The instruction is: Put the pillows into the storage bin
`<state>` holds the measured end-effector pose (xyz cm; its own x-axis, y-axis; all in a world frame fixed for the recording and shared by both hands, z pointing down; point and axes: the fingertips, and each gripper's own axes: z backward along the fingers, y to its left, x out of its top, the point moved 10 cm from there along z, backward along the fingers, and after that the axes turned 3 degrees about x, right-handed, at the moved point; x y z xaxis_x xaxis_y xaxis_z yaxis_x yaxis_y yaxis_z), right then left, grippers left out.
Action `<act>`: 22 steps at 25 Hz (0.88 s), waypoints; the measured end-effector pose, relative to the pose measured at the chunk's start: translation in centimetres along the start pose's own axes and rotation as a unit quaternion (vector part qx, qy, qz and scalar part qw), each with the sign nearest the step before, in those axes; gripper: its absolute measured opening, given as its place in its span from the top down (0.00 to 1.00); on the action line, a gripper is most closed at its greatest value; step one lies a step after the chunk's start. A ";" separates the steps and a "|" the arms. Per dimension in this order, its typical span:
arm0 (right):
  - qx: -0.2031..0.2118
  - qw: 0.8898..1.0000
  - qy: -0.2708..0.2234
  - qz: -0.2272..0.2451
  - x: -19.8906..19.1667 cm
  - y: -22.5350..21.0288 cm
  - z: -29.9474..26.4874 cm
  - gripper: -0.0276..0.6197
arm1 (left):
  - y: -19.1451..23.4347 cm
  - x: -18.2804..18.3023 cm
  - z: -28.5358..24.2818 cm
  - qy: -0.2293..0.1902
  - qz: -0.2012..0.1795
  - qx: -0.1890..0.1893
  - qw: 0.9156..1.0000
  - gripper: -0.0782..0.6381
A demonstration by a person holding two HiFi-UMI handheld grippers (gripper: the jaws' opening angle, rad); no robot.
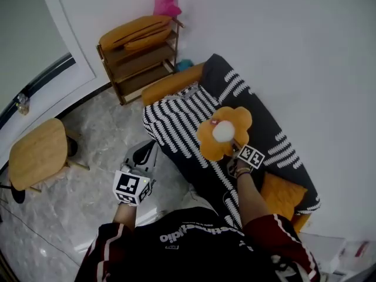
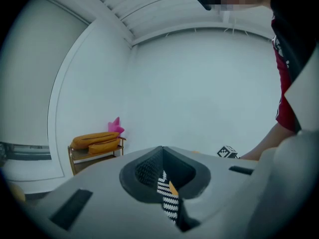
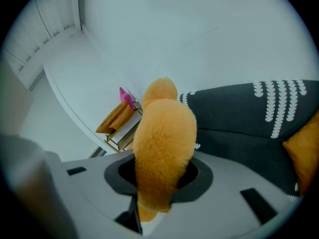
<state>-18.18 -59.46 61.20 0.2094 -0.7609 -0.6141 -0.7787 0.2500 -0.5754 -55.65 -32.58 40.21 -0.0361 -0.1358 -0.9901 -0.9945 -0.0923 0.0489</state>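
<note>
An orange flower-shaped pillow (image 1: 223, 132) with a white centre hangs above the black-and-white sofa (image 1: 182, 122). My right gripper (image 1: 235, 150) is shut on its lower edge. In the right gripper view the fuzzy orange pillow (image 3: 162, 148) fills the space between the jaws of the right gripper (image 3: 154, 203). My left gripper (image 1: 143, 157) hovers over the floor beside the sofa's near edge, with its jaws together and nothing in them. In the left gripper view the left gripper (image 2: 167, 195) shows only a thin slit. No storage bin is recognisable in any view.
A square orange pillow (image 1: 283, 196) lies on the sofa near me and an orange bolster (image 1: 170, 84) at its far end. A wooden shelf (image 1: 141, 60) against the wall holds orange cushions (image 1: 134, 33) and a pink pillow (image 1: 167, 3). A wooden stool (image 1: 38, 154) stands on the marble floor at the left.
</note>
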 end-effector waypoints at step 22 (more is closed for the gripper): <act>0.096 0.986 -0.126 -0.054 -10.8 13.8 19.9 0.76 | -1.0 2.9 10.4 -0.060 0.009 -0.098 0.993 0.89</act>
<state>-19.40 -35.94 49.17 0.4444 -0.6222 -0.6445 -0.6228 0.3026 -0.7215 -55.81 -22.61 35.91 -0.0763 -0.0224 -0.9968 -0.9561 -0.2820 0.0795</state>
